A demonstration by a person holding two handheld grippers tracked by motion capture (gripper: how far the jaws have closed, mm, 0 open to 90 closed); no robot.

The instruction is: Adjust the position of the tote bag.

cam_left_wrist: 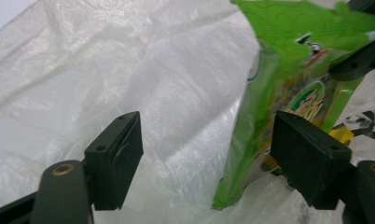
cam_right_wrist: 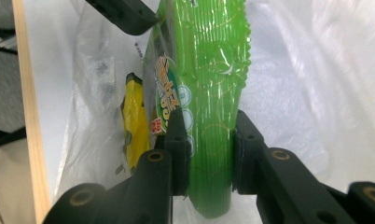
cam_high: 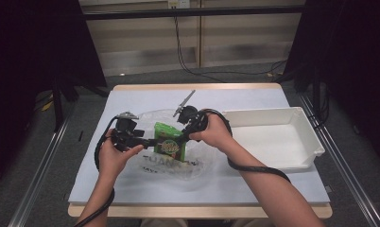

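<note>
**Green snack bag held up over the plastic bag, right gripper has it**

So the right gripper [cam_right_wrist: 208, 154] is clamped on the green snack bag [cam_high: 170, 141] – in the right gripper view both pads press flat on its crinkled end, jaws narrow with the pack squeezed between them. The pack stands more or less upright, around the middle of the table [cam_high: 131, 97], a bit toward the near edge.

The left gripper [cam_left_wrist: 209, 154] sits just beside it, on the left in the high view. Its jaws are wide apart – the snack bag's edge hangs between them, close to 1 pad, but I see no pressing on it.

Under all this lies a clear plastic bag [cam_high: 178, 165] with dark lettering, crumpled flat on the table. A small yellow packet [cam_right_wrist: 135, 121] shows inside it, right next to the green pack.

White bin [cam_high: 292, 142] sits at the right edge of the table, well apart from the grippers.
</note>
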